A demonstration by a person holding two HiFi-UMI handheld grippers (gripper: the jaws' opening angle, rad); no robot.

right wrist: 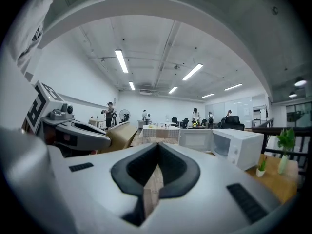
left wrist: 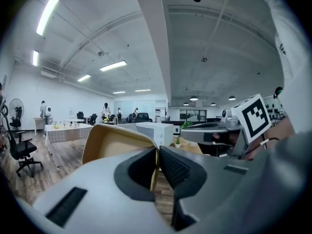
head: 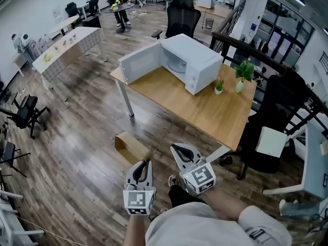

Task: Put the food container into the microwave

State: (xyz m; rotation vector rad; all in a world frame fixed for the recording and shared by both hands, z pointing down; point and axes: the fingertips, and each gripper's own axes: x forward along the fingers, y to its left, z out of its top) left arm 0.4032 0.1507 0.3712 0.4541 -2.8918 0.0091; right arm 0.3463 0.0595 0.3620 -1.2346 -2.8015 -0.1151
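The wooden surface (head: 205, 111) was seen well ahead of both tongs. On it the microwave (head: 192, 60) was stood with its door (head: 138, 63) swung wide, presumably so that loading would need no free hand. The food container (head: 130, 146), a brown paper box, was held in the air just ahead of the left tongs (head: 145, 164), its thin wall pinched between them, probably to keep it level. The right tongs (head: 177, 147), just beside, were closed on nothing

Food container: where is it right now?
In the head view the food container is low, left of centre, its wall pinched by the left hand-held gripper, short of the table bearing the open microwave.
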